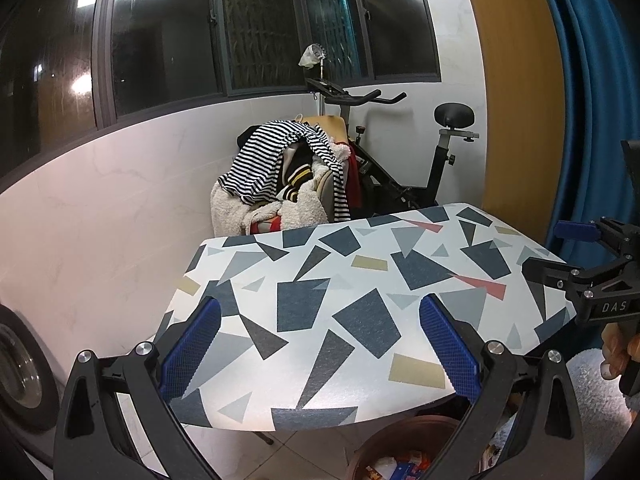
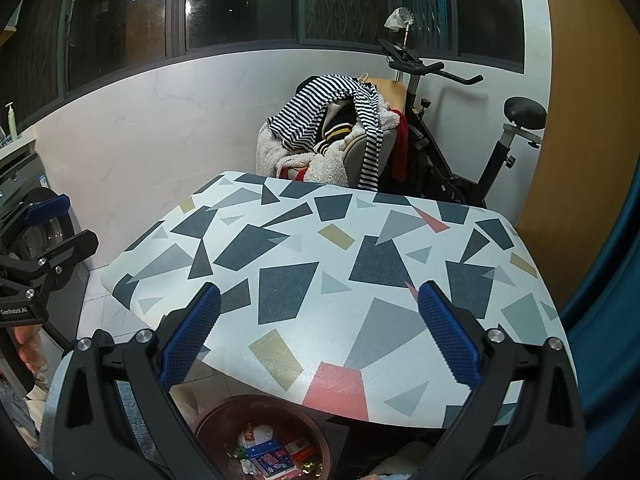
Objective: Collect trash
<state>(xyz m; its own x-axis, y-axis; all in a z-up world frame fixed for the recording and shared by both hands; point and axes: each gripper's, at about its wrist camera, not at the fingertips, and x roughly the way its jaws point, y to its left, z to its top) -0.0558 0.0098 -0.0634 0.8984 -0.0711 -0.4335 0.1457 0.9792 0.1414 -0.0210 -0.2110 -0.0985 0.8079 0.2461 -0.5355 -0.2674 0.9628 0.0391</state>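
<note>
A table with a geometric-patterned cover [image 1: 360,300] [image 2: 340,264] fills the middle of both views; no loose item shows on its top. A brown bin [image 2: 224,412] stands on the floor under its near edge, holding wrappers and a blue-and-white packet [image 2: 268,458]. The bin's rim also shows in the left wrist view [image 1: 404,430]. My left gripper [image 1: 320,344] is open and empty above the table's near edge. My right gripper [image 2: 320,344] is open and empty too. Each gripper shows at the side of the other's view [image 1: 592,276] [image 2: 36,248].
A chair piled with striped and fleecy clothes [image 1: 280,176] [image 2: 332,132] stands behind the table, beside an exercise bike [image 1: 400,152] [image 2: 460,136]. A washing machine [image 2: 44,232] is at left, a blue curtain [image 1: 580,100] at right. White tiled wall and dark windows lie beyond.
</note>
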